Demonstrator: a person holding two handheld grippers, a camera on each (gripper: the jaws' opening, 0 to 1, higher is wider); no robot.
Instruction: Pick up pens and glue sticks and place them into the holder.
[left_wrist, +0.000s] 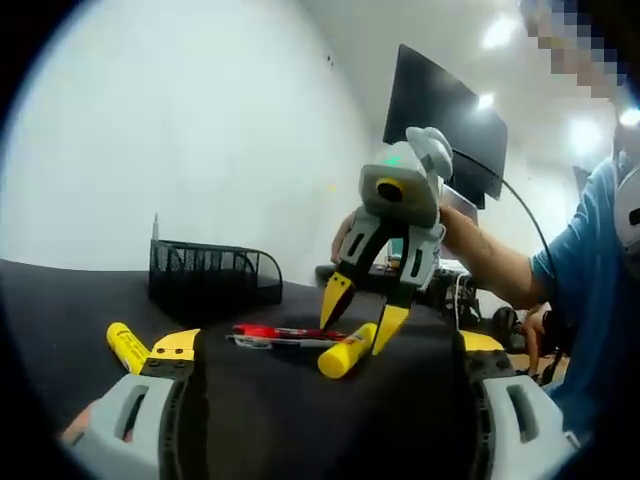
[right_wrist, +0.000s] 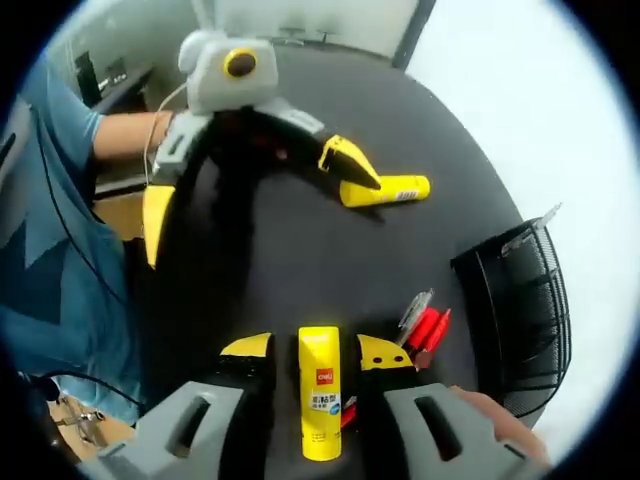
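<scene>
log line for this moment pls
right gripper: open, straddling glue stick | left gripper: open, idle | holder: nothing placed yet

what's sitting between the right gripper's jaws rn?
A yellow glue stick lies lengthwise between the open jaws of the right gripper, on the black table. The right gripper view shows it best.

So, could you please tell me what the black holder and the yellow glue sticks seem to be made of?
The holder looks like black metal wire mesh with a matte finish: light shows through a fine grid in its walls. It could be coated; I cannot tell. The glue stick between the right claw jaws looks like smooth, slightly glossy yellow plastic with a printed label. The other glue stick looks the same.
</scene>
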